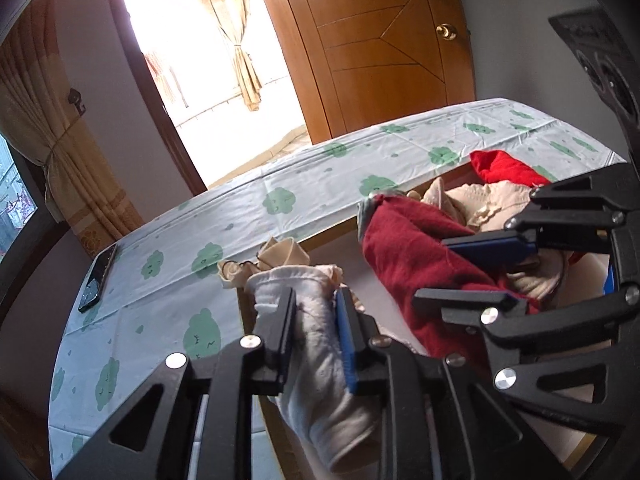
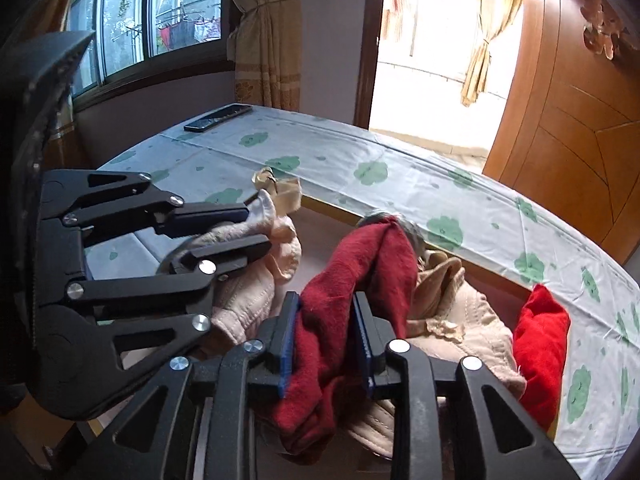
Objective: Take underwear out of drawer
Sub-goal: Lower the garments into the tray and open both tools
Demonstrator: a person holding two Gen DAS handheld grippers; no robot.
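The open wooden drawer (image 2: 324, 210) holds several garments below the table edge. My left gripper (image 1: 316, 312) is shut on a white undergarment (image 1: 320, 360), lifted above the drawer's left end; it also shows in the right wrist view (image 2: 244, 224). My right gripper (image 2: 326, 320) is shut on a dark red undergarment (image 2: 360, 280), lifted above the drawer's middle; it also shows in the left wrist view (image 1: 476, 272), with the dark red cloth (image 1: 408, 264) hanging from it. Beige bras (image 2: 460, 312) and a bright red garment (image 2: 540, 340) lie in the drawer's right part.
The table top has a white cloth with green cloud prints (image 1: 240, 208). A black phone (image 1: 98, 278) lies at its far left corner, also in the right wrist view (image 2: 218, 118). A beige garment (image 2: 280, 188) hangs over the drawer's back edge. A wooden door (image 1: 380, 40) stands behind.
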